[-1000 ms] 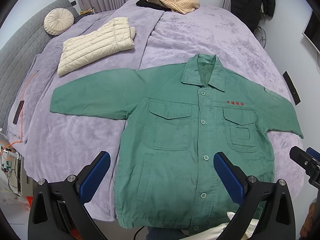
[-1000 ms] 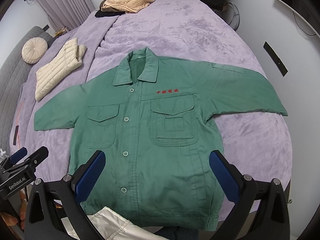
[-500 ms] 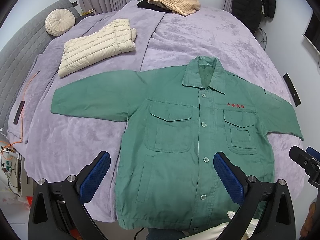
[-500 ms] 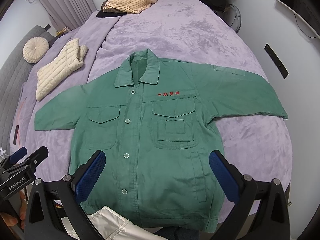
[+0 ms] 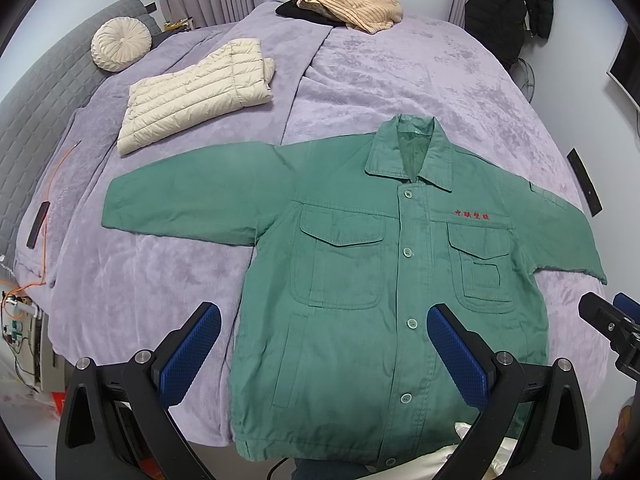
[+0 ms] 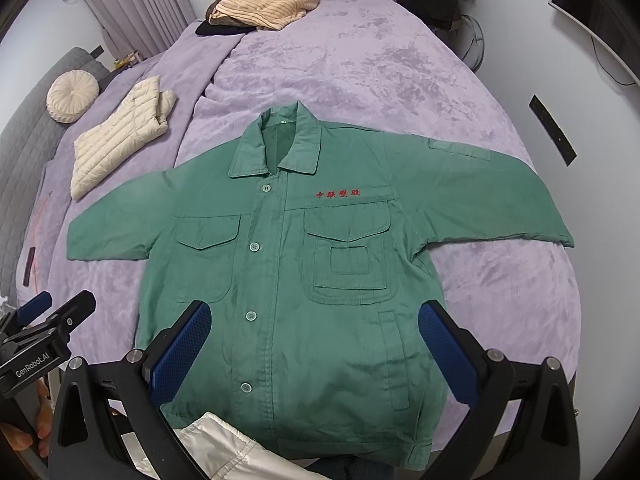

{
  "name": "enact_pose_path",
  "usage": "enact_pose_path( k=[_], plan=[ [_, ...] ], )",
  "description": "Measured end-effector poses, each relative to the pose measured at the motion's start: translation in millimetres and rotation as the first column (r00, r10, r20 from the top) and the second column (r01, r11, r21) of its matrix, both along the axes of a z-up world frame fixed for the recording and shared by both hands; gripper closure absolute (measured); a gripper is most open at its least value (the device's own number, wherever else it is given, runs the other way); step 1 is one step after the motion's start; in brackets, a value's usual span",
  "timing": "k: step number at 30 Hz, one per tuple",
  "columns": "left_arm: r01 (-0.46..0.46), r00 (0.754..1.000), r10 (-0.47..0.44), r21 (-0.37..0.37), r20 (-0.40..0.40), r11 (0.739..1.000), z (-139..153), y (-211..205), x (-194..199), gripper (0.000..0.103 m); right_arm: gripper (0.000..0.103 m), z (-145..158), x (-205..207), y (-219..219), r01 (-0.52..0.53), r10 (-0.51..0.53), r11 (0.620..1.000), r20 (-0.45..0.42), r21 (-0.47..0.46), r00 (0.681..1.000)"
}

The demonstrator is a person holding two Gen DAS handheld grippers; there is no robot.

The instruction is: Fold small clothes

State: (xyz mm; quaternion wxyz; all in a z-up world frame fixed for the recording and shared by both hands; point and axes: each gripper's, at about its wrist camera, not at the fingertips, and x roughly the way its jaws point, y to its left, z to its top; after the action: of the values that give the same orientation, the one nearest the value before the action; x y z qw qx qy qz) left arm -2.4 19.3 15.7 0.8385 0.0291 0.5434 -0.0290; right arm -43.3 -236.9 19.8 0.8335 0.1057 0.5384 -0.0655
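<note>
On your far left, the grey padded headboard (image 5: 28, 112) runs along the bed edge, with a round cream cushion (image 5: 120, 43) against it and an orange cable (image 5: 52, 184) trailing down the purple blanket (image 5: 400, 80). Next comes the folded cream puffer jacket (image 5: 196, 92), lying just beyond the left sleeve of the green jacket (image 5: 360, 280) but apart from it. Bare blanket lies below that sleeve, down to the near bed edge.

Your left gripper (image 5: 320, 354) hovers over the jacket's lower hem, its blue pads wide apart and holding nothing. The jacket lies flat, buttoned, front up, collar away from you, both sleeves spread out (red lettering on the chest). Beyond the collar sits a pile of tan knitwear (image 5: 352, 4) at the far end of the bed.

Your right gripper (image 6: 316, 354) also hangs above the hem, jaws spread, empty. The right sleeve reaches close to the bed's right edge; whether it overhangs is hard to tell. A pale garment (image 6: 224, 448) lies at the hem beneath you.
</note>
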Motion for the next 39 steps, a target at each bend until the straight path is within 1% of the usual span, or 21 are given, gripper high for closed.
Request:
enact_pose_path(
  k=[10,14,19,24,27,30,32,34,37,39],
  plan=[
    [-0.013,1.0,0.013,0.006,-0.002,1.0,0,0,6,0.0,0.0,-1,0,1,0.0,0.0,1.0,0.003,0.0,1.0],
    [-0.021,1.0,0.021,0.012,-0.002,1.0,-1,-3,9,0.0,0.0,0,6,0,-0.009,0.009,1.0,0.003,0.003,1.0],
    [-0.028,1.0,0.029,0.025,-0.007,0.999,-3,-7,9,0.0,0.0,-6,11,-2,-0.018,0.018,1.0,-0.002,0.016,1.0],
    [-0.036,0.998,0.037,0.028,-0.043,0.999,-9,-10,8,0.0,0.0,-13,12,-7,-0.034,0.035,0.998,-0.016,0.044,0.999],
    [-0.043,0.997,0.045,0.026,-0.068,0.999,-16,-15,4,0.0,0.0,-19,10,-20,-0.042,0.044,0.996,-0.028,0.074,0.999],
    [-0.058,0.992,0.057,-0.004,-0.111,0.998,-26,-22,-2,0.0,0.0,-30,5,-35,-0.045,0.052,0.992,-0.061,0.115,0.997],
    [-0.083,0.986,0.076,-0.043,-0.145,0.996,-36,-24,-5,0.0,0.0,-40,2,-45,-0.052,0.063,0.989,-0.078,0.142,0.995],
    [-0.118,0.979,0.104,-0.072,-0.175,0.99,-48,-22,-5,0.0,0.0,-51,1,-49,-0.073,0.086,0.983,-0.076,0.168,0.993],
    [-0.167,0.969,0.143,-0.108,-0.2,0.98,-65,-10,0,0.0,0.0,-68,5,-45,-0.101,0.118,0.976,-0.082,0.191,0.99],
    [-0.184,0.967,0.151,-0.15,-0.207,0.971,-76,10,10,0.0,0.0,-79,14,-37,-0.086,0.108,0.973,-0.09,0.216,0.99]
  ],
)
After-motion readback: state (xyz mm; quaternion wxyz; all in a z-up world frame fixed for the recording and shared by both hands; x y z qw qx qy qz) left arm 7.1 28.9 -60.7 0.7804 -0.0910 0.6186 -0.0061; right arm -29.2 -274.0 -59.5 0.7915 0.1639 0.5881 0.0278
